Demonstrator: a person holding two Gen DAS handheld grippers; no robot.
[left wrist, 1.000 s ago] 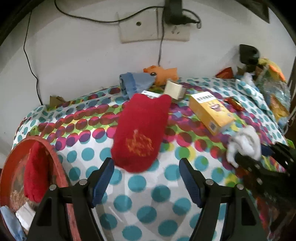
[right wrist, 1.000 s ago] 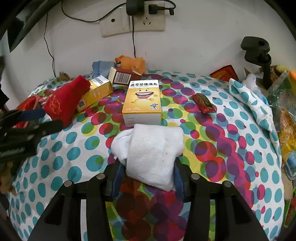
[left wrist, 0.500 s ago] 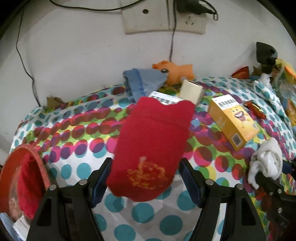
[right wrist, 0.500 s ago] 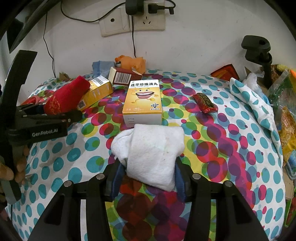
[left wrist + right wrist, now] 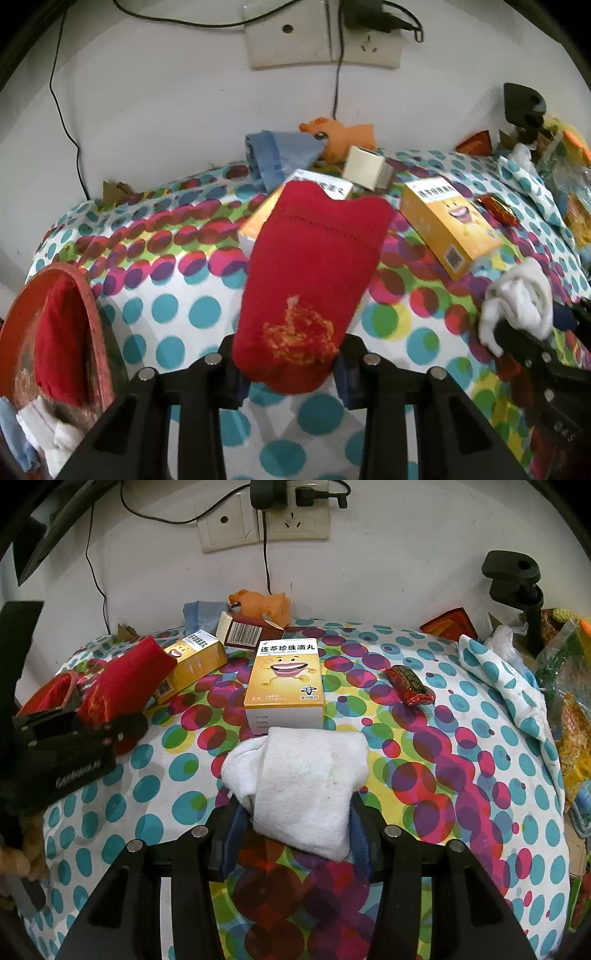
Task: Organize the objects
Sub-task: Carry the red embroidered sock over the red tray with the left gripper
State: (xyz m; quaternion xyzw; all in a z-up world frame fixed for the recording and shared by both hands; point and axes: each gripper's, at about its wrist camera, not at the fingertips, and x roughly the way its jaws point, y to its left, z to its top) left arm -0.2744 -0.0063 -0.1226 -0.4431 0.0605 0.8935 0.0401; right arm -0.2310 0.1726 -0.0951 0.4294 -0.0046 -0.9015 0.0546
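My left gripper (image 5: 291, 373) is shut on a red sock (image 5: 310, 280) with a gold emblem and holds it over the dotted tablecloth. It also shows at the left of the right wrist view (image 5: 122, 686). My right gripper (image 5: 295, 834) is shut on a folded white sock (image 5: 306, 786); this sock shows at the right of the left wrist view (image 5: 517, 306). A red basin (image 5: 92, 306) at the lower left holds a red cloth and white and blue socks.
Yellow medicine boxes (image 5: 286, 679) (image 5: 192, 662), a barcoded box (image 5: 243, 631), a blue cloth (image 5: 277, 155), an orange toy (image 5: 266, 605) and a red wrapper (image 5: 408, 685) lie on the table. Wall sockets with cables are behind. Bags and a black clamp (image 5: 517, 587) stand at right.
My left gripper moved forward around the red sock and closed on it. My right gripper stayed still, holding the white sock.
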